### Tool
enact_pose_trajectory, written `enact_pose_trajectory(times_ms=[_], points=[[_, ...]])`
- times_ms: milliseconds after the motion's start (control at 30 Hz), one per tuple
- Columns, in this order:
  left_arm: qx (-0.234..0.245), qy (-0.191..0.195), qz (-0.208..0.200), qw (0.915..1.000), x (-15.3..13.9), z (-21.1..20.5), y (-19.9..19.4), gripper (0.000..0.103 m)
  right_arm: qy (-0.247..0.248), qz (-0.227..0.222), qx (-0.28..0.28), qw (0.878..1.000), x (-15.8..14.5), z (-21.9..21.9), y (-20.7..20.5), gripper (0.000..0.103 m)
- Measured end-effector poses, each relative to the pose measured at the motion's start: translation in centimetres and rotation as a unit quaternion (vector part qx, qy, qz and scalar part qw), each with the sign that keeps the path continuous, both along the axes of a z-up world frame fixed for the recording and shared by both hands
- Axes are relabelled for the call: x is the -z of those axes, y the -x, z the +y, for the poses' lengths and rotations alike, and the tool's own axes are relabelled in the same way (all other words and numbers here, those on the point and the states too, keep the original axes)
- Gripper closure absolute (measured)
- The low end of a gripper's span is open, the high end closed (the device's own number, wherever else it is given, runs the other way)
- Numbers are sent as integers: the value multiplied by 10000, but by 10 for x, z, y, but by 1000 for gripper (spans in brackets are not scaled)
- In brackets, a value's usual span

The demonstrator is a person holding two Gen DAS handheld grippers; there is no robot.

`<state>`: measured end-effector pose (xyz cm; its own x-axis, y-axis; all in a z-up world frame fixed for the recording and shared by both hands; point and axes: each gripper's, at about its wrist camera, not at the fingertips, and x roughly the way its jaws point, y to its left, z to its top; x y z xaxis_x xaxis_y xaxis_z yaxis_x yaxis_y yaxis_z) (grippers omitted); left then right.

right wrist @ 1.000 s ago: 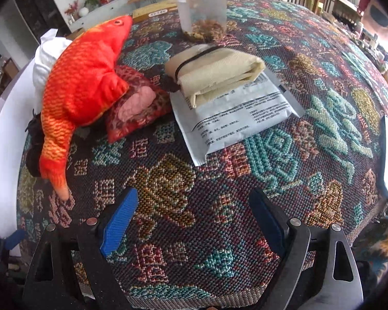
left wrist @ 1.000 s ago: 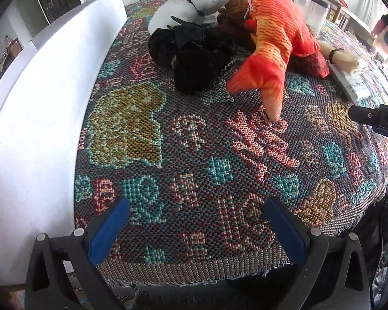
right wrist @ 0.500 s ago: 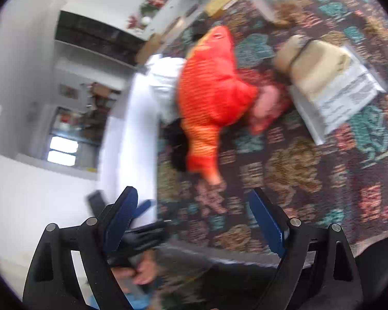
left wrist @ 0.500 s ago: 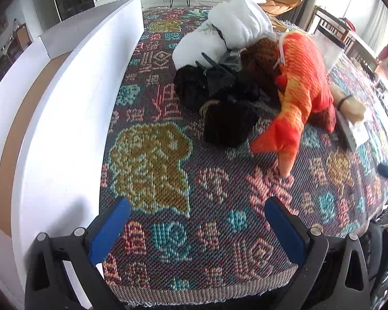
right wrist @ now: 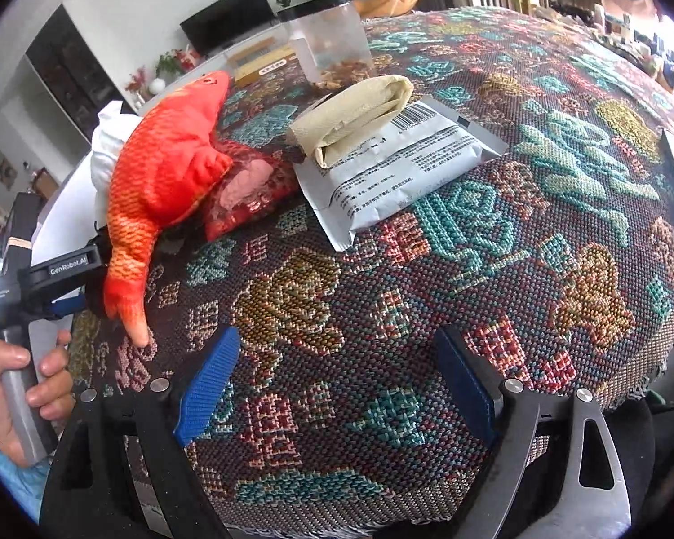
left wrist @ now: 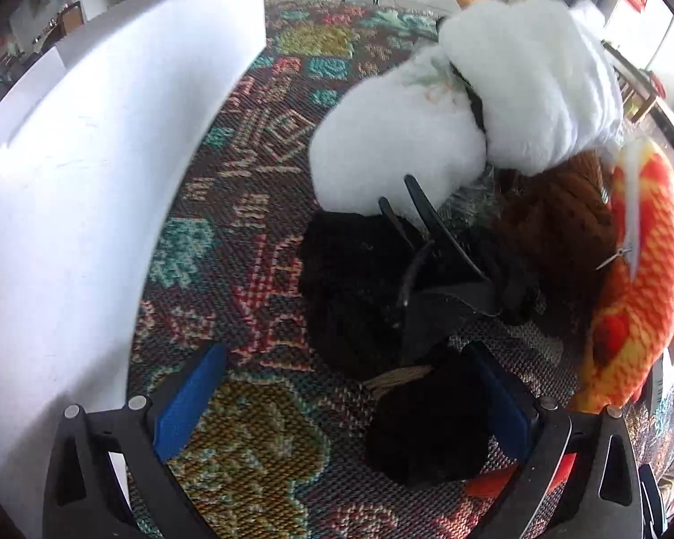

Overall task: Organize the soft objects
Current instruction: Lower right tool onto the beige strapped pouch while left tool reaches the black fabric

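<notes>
A heap of soft things lies on the patterned tablecloth (left wrist: 247, 233). In the left wrist view I see a white plush (left wrist: 395, 152), a black furry item (left wrist: 350, 287) with a black claw clip (left wrist: 440, 283), a brown fuzzy item (left wrist: 548, 242) and an orange fish plush (left wrist: 638, 269). My left gripper (left wrist: 346, 408) is open, its right pad beside a black fuzzy ball (left wrist: 427, 431). My right gripper (right wrist: 332, 386) is open and empty over the cloth; the fish plush (right wrist: 166, 175) lies to its far left, on a red pouch (right wrist: 247, 188).
A white board (left wrist: 90, 170) stands along the left. In the right wrist view a beige folded cloth (right wrist: 350, 112) lies on a grey printed packet (right wrist: 395, 170), with a clear jar (right wrist: 328, 40) behind. The left handheld gripper (right wrist: 45, 278) shows at the left edge.
My left gripper has moved forward to the heap; the black ball now sits by its right pad. My right gripper has swung back level over the cloth.
</notes>
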<state>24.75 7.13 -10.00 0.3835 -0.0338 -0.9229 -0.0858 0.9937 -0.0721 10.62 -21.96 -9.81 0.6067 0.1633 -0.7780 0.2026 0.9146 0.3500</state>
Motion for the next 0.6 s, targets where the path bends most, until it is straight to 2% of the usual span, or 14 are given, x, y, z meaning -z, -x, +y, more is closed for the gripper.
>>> enact_pose_trajectory(times_ms=[100, 233, 400, 467, 533, 600], points=[[304, -132, 152, 9993, -4, 2, 16, 0, -213, -94, 68, 9997, 4, -10, 5, 13], [805, -288, 114, 9963, -5, 2, 24, 0, -423, -179, 142, 9988, 11, -22, 4, 13], [545, -90, -59, 9985, -4, 6, -16, 0, -519, -215, 144, 9983, 12, -27, 5, 12], [525, -215, -34, 9984, 7, 0, -39, 0, -595, -246, 155, 9978, 11, -30, 6, 12], [587, -307, 204, 9976, 23, -7, -58, 0, -646, -266, 159, 9974, 13, -33, 7, 13], [678, -428, 41, 9968, 25, -11, -67, 0, -697, -291, 171, 9970, 12, -36, 11, 13]])
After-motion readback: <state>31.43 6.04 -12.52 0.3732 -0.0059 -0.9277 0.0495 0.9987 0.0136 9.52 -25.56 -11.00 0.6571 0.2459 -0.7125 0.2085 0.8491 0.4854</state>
